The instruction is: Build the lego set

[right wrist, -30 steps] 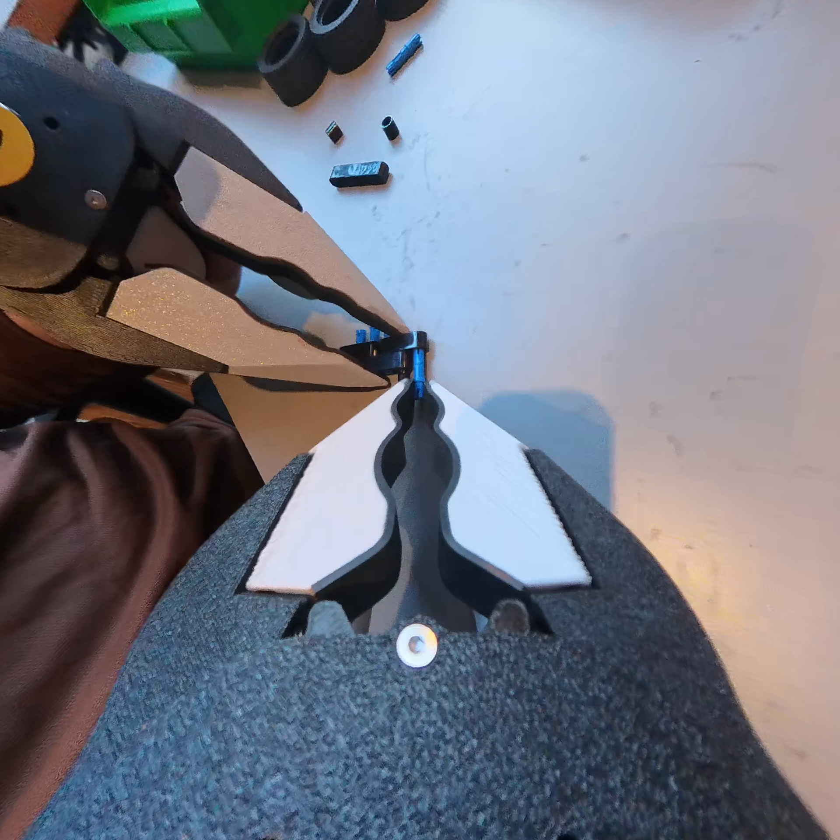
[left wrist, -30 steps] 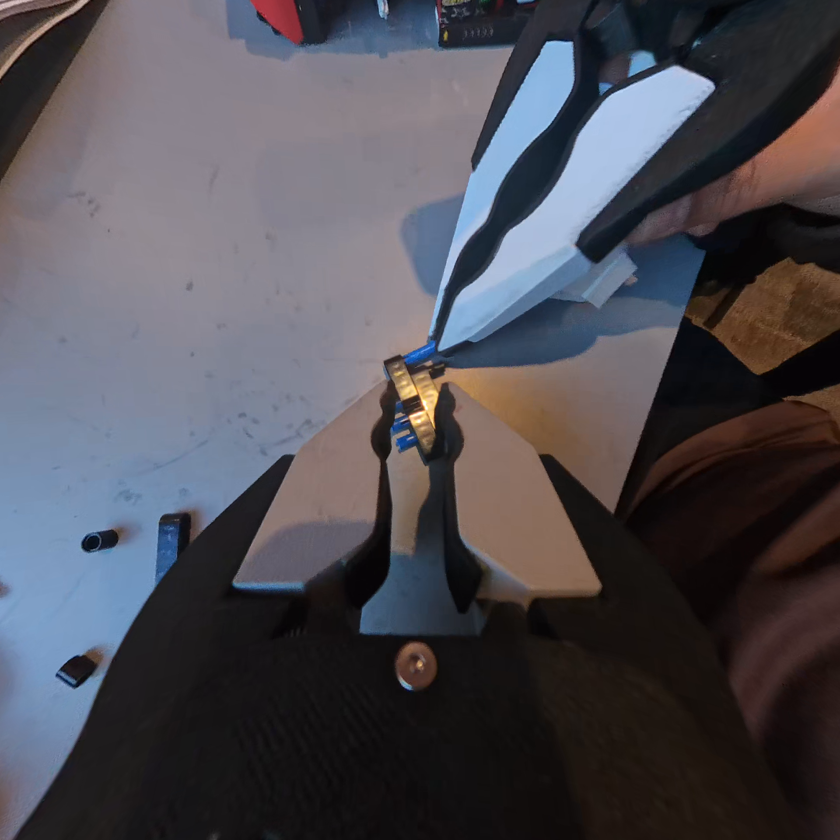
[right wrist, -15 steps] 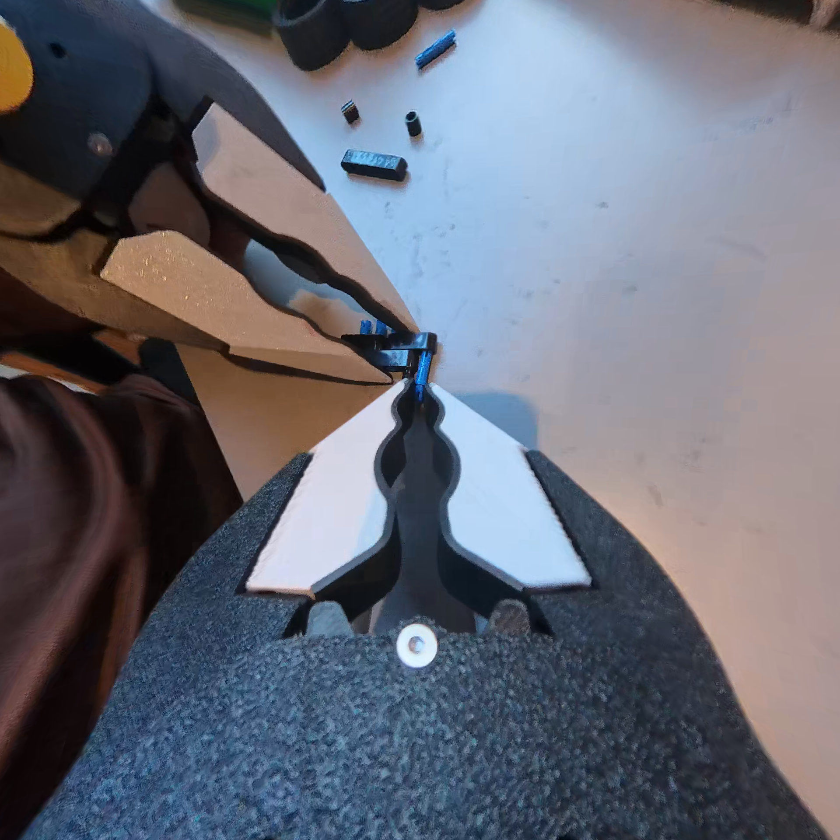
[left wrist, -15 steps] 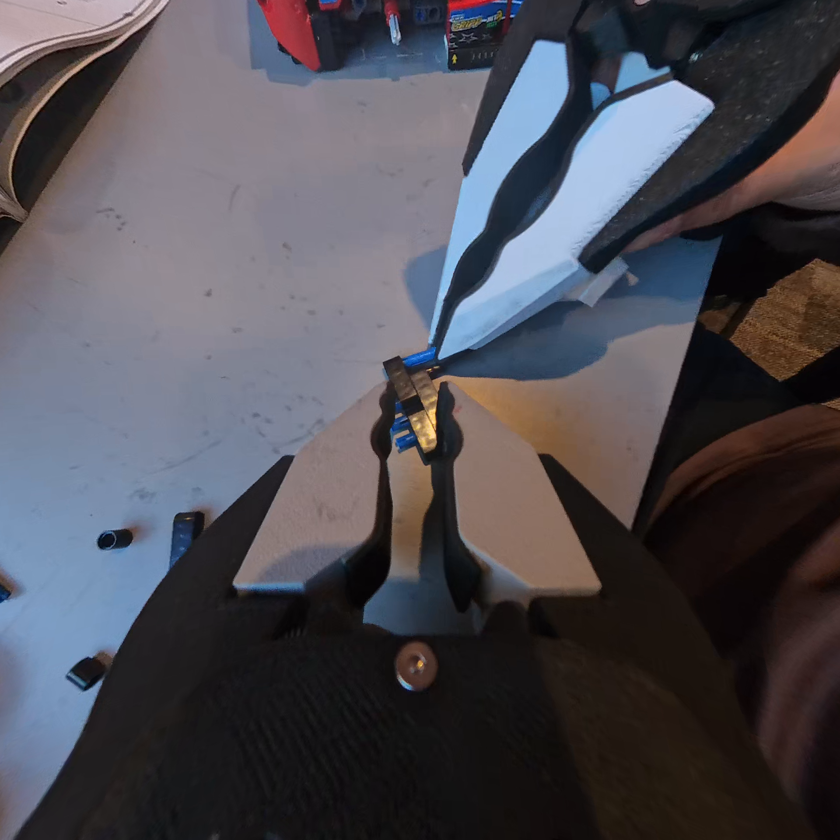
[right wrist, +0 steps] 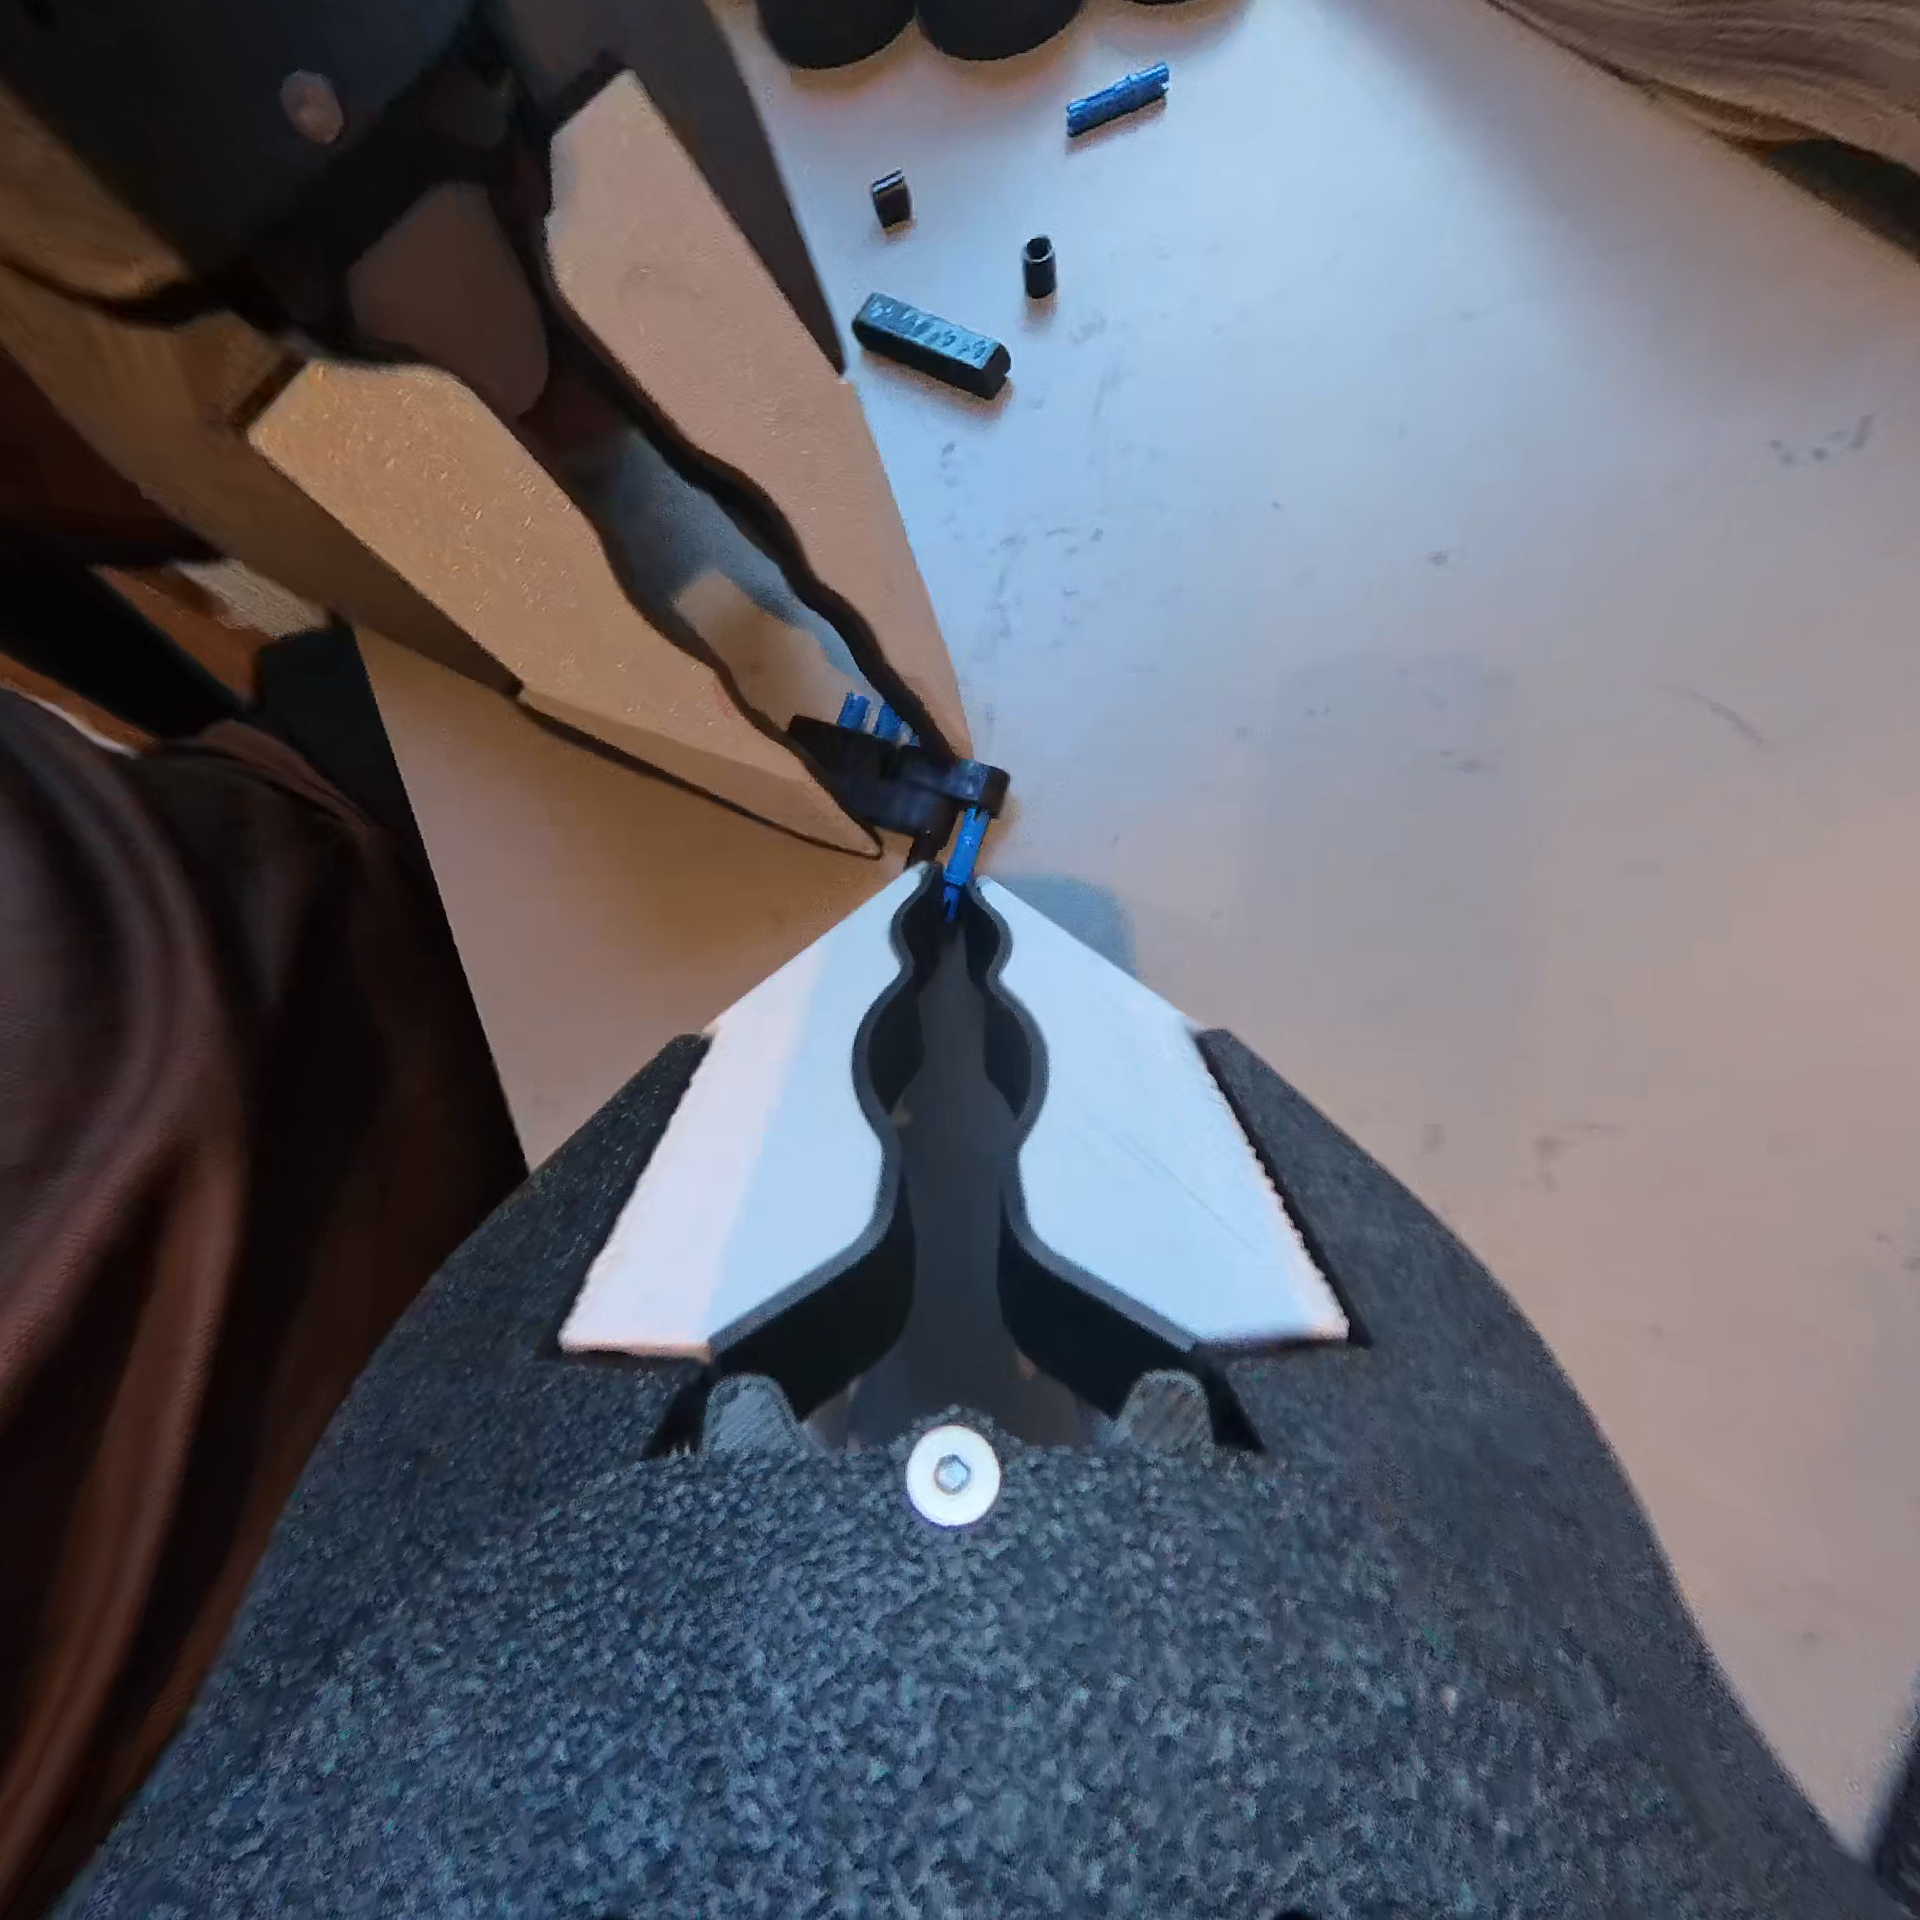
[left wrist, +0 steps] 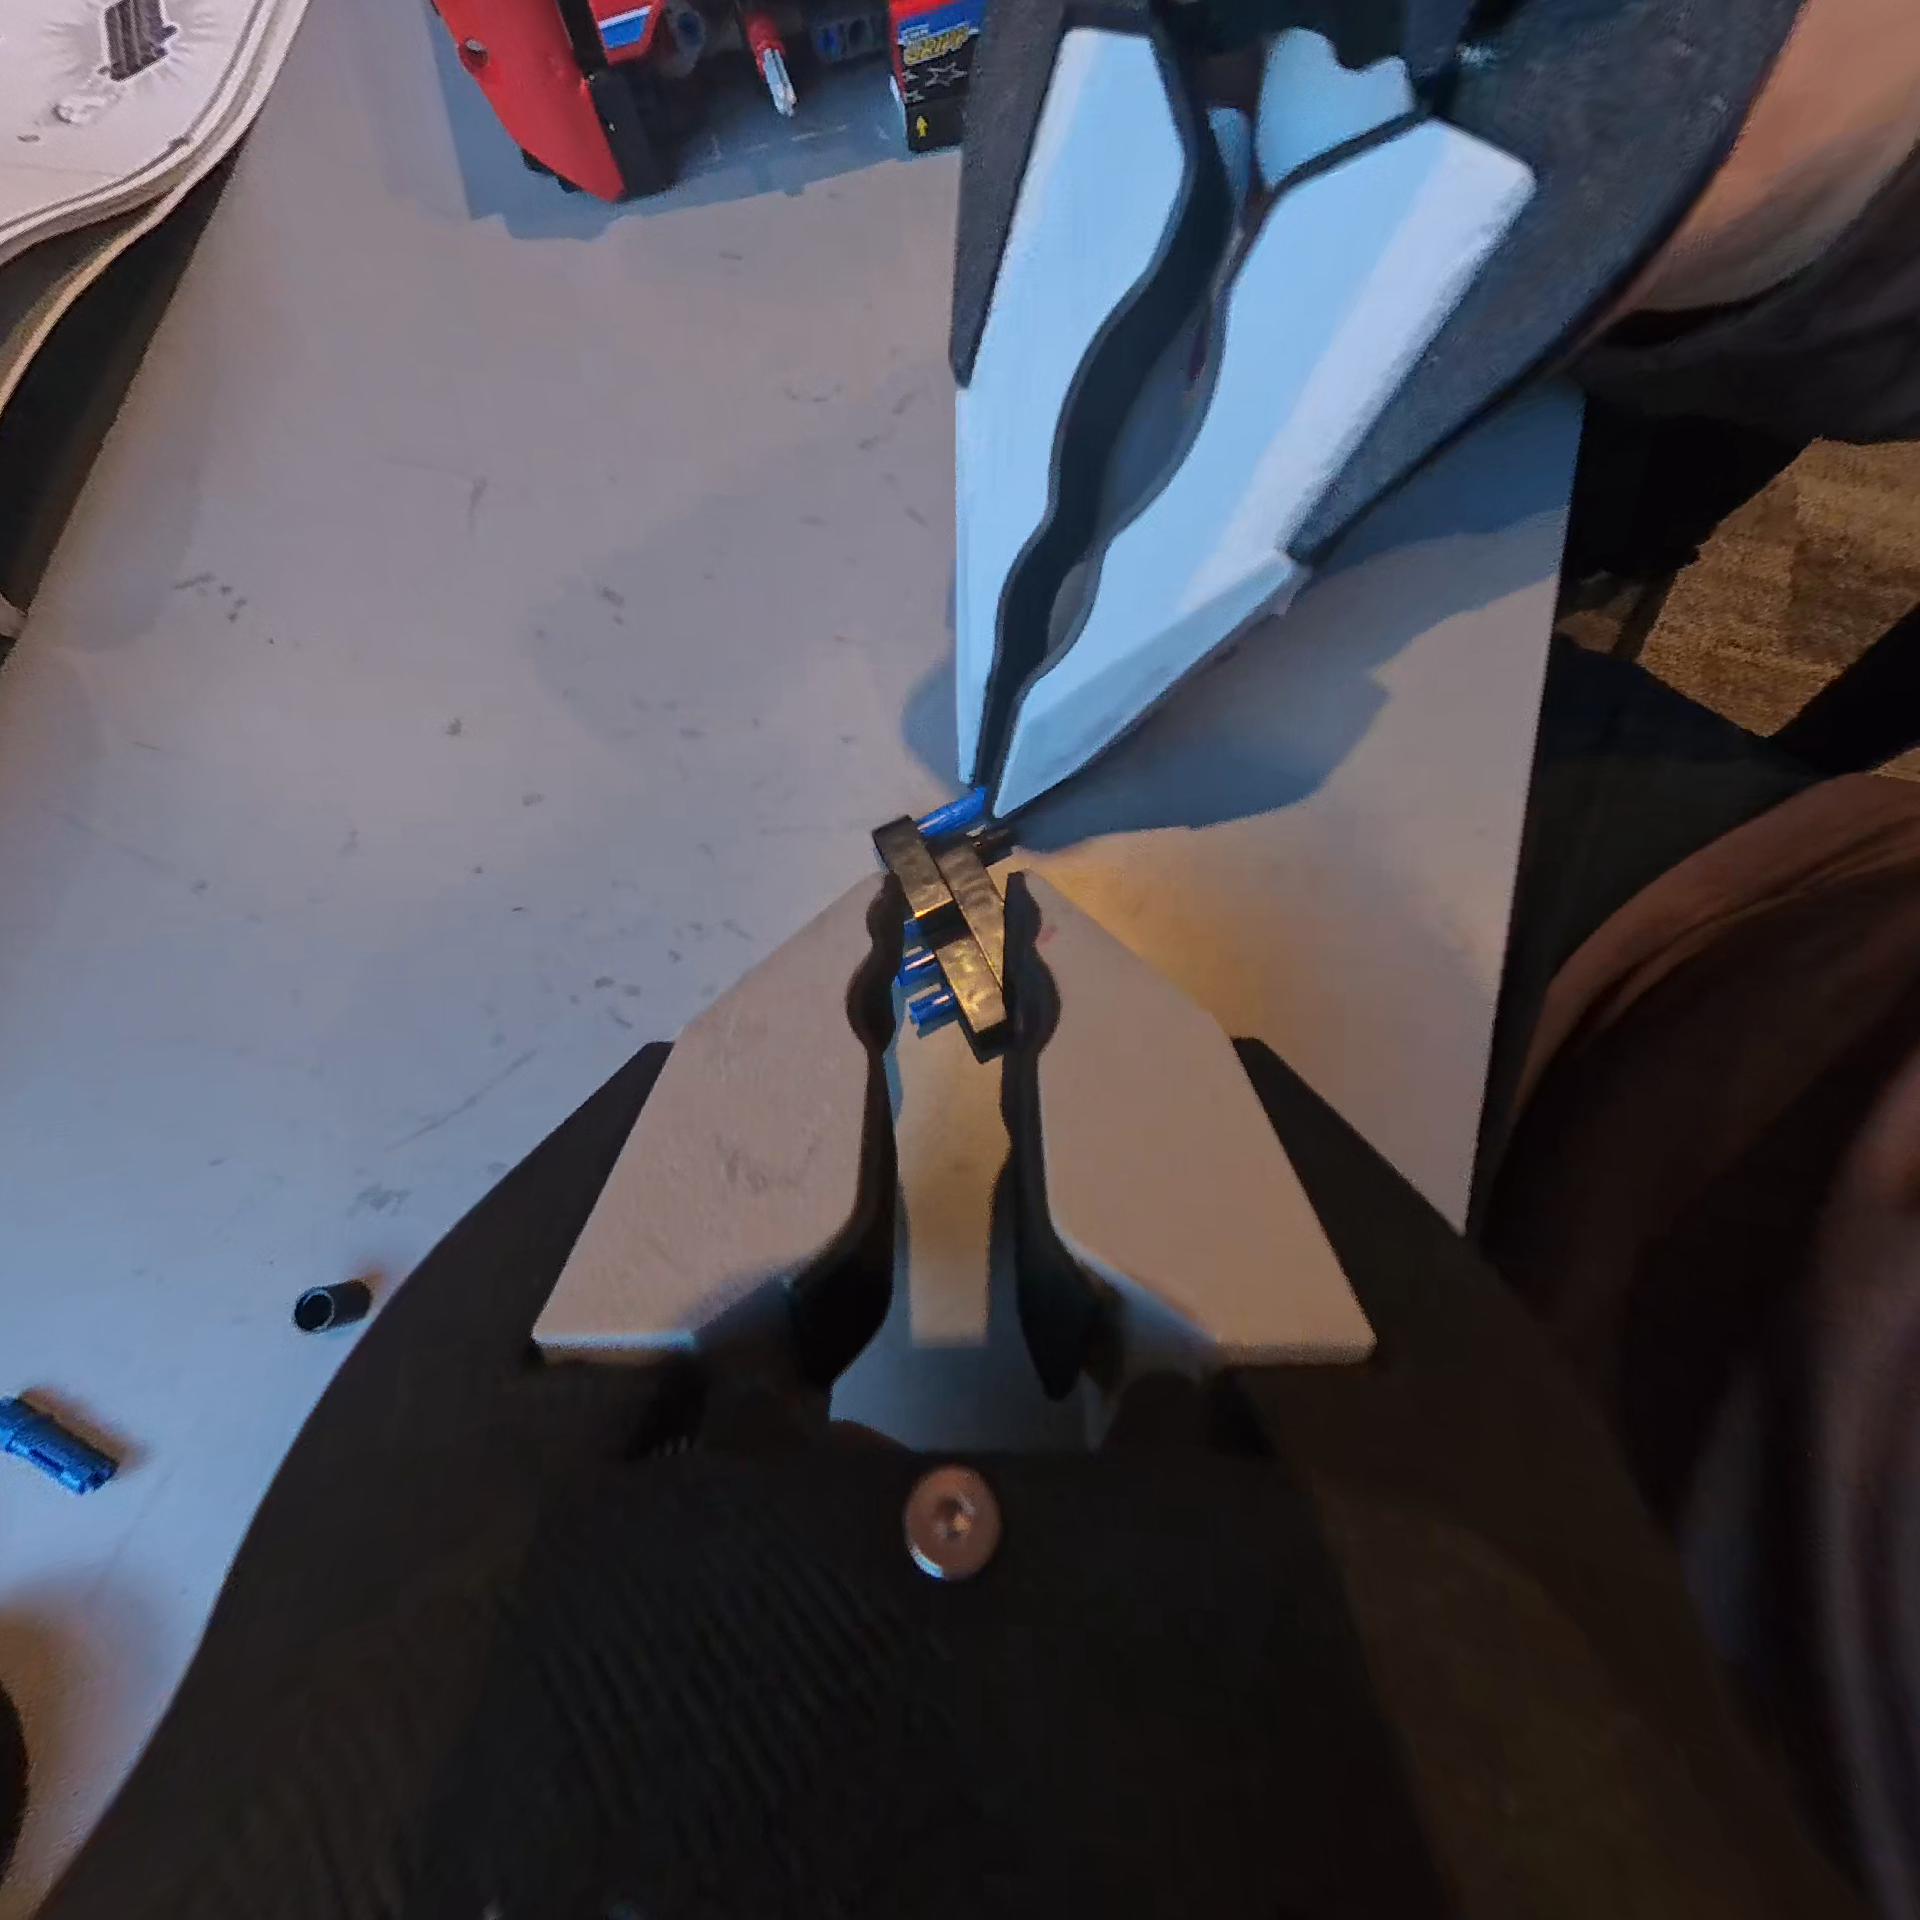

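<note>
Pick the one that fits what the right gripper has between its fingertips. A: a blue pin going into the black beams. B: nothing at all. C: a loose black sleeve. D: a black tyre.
A: in the right wrist view the right gripper pinches a blue pin whose far end meets the black beams clamped by the left gripper.

Black hand-held gripper (right wrist: 951,883), white fingers (right wrist: 1122,1132)

The right tool (right wrist: 951,883) is pinching a blue pin (right wrist: 964,847) at its very tips, the pin meeting a black beam assembly (right wrist: 899,779) that the left tool (right wrist: 914,774) is clamping just ahead. Farther ahead, a loose black beam (right wrist: 932,345) is lying on the counter (right wrist: 1455,675).
</note>
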Demonstrator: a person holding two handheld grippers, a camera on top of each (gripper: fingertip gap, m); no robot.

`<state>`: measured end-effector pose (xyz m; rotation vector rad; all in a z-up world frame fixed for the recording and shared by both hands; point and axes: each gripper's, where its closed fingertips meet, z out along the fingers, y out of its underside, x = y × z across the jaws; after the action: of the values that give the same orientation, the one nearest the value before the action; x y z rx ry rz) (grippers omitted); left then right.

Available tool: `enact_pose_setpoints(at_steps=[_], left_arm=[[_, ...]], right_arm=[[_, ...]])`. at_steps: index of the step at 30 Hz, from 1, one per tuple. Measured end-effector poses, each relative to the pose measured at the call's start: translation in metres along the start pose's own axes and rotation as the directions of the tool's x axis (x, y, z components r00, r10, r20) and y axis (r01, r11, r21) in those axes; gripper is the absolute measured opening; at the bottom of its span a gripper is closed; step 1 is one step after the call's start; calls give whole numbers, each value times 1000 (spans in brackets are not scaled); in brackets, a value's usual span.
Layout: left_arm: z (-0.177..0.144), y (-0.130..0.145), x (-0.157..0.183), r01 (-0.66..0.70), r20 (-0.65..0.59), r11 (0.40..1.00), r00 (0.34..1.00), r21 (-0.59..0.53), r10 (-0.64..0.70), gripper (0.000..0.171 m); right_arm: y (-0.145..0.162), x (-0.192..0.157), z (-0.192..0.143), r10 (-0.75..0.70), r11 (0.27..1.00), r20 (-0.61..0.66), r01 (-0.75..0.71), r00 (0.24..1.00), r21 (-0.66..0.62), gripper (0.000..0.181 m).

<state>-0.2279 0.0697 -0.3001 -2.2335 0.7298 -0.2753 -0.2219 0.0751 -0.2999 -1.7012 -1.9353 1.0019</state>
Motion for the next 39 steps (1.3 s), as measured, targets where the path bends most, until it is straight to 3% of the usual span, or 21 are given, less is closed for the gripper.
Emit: enact_pose_setpoints(at_steps=[4, 7, 10, 13, 16, 29, 35, 39], left_arm=[[-1, 1, -3, -33, 26, 999, 999, -2, 33, 16], [-1, 1, -4, -36, 36, 999, 999, -2, 36, 16], [-2, 1, -5, -65, 47, 998, 997, 0, 65, 16], [-1, 1, -4, -93, 42, 996, 995, 3, 93, 16], [-2, 1, -4, -81, 22, 997, 997, 8, 81, 17], [-11, 9, 12, -199, -122, 979, 972, 34, 201, 17], [-14, 12, 15, -179, -156, 983, 971, 29, 182, 16], [-10, 9, 6, -65, -129, 998, 989, 10, 65, 17]], right_arm=[[-3, 1, 2, 292, 955, 134, -296, 947, 11, 2], [-4, -1, 3, 361, 930, 198, -368, 911, -2, 2], [-7, -5, 4, 339, 937, 221, -348, 914, 1, 2], [-7, -4, 5, 206, 978, 121, -208, 971, 9, 2], [-6, -3, 6, 160, 987, 70, -160, 985, 0, 2], [1, -22, 4, -49, 997, 150, 58, 988, -56, 2], [0, -16, 3, -14, 998, 126, 21, 992, -55, 2], [-2, -16, 6, 58, 998, 120, -54, 991, -40, 2]])
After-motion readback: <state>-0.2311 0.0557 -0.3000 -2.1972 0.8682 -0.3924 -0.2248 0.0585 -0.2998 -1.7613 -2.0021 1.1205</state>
